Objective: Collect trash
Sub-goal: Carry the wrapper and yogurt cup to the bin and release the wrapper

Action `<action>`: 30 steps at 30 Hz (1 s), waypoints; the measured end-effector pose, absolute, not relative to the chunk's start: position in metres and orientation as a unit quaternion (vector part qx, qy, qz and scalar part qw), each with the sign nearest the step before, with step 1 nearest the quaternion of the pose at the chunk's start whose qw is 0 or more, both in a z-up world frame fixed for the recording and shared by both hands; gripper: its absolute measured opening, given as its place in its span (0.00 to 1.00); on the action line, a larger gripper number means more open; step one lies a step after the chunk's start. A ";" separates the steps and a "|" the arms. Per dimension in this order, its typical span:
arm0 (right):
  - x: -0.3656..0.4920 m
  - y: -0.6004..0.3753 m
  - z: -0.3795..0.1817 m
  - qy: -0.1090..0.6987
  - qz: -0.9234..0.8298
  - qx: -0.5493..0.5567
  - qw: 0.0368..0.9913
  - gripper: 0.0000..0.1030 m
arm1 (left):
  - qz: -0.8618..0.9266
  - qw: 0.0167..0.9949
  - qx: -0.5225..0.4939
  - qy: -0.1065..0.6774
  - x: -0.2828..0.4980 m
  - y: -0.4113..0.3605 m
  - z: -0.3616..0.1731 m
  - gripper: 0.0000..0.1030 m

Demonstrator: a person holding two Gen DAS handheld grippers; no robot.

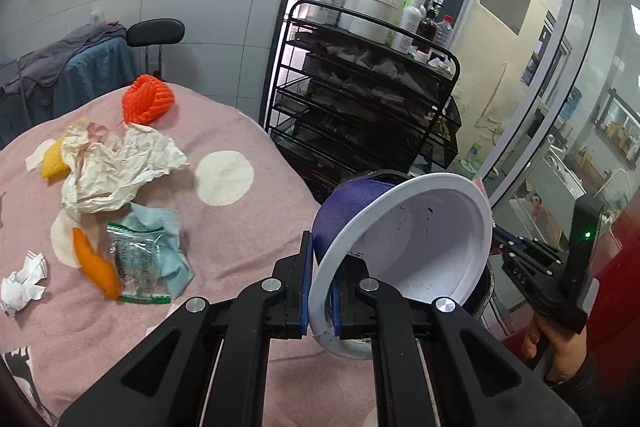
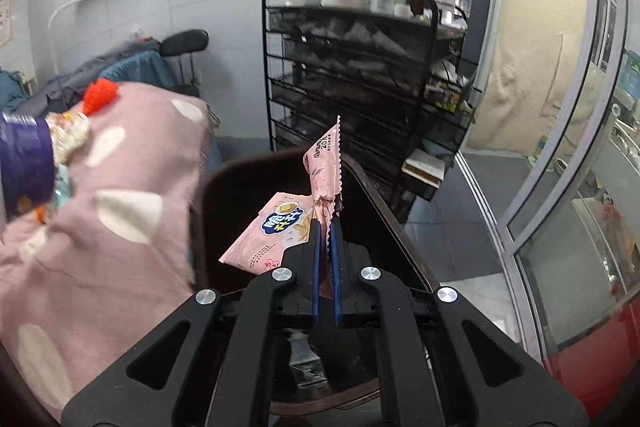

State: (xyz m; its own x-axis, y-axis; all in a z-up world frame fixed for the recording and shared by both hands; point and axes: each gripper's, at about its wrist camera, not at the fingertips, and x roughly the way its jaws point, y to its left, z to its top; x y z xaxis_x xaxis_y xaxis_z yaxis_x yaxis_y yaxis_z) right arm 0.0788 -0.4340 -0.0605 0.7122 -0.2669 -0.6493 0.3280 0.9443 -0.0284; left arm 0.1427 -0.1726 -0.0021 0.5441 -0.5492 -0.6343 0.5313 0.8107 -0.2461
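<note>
My left gripper [image 1: 322,291] is shut on the rim of a purple paper cup [image 1: 404,239] with a white inside, tilted on its side off the table's right edge. The cup also shows in the right wrist view [image 2: 24,167]. My right gripper [image 2: 327,239] is shut on a pink snack wrapper [image 2: 280,227] and holds it over a dark brown bin [image 2: 384,211]. The right gripper also shows in the left wrist view [image 1: 520,251]. On the pink spotted cloth [image 1: 248,227] lie crumpled paper [image 1: 120,167], an orange peel [image 1: 96,267], a clear green-edged wrapper [image 1: 140,263], a blue tissue [image 1: 172,247] and a small white wad [image 1: 22,283].
A black wire rack [image 1: 360,99] with white bottles stands behind the table and bin. An orange foam net [image 1: 148,99] and a yellow piece [image 1: 54,159] lie on the cloth. A chair with clothes [image 1: 80,67] stands at the far left. Glass doors [image 2: 568,147] are on the right.
</note>
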 end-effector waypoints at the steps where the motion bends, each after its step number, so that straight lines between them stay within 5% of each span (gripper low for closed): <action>1: 0.081 -0.439 -0.070 0.352 -0.165 0.047 0.920 0.06 | -0.311 0.877 -0.010 0.366 0.143 -0.177 -0.002 0.08; 5: 0.087 -0.452 -0.099 0.375 -0.172 0.071 0.908 0.13 | -0.326 0.869 0.000 0.372 0.146 -0.198 -0.005 0.08; 9: 0.084 -0.460 -0.110 0.379 -0.169 0.108 0.904 0.51 | -0.340 0.861 0.014 0.379 0.146 -0.218 -0.010 0.08; 30: 0.024 -0.459 -0.092 0.356 -0.199 0.115 0.906 0.68 | -0.385 0.796 0.093 0.457 0.167 -0.331 -0.052 0.08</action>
State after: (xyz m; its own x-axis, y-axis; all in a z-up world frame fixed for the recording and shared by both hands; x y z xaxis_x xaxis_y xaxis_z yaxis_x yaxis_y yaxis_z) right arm 0.0238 -0.4595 -0.0918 0.6672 -0.2791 -0.6906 0.4429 0.8941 0.0666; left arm 0.1666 -0.3311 -0.0525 0.2858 -0.5285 -0.7994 0.6985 0.6860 -0.2038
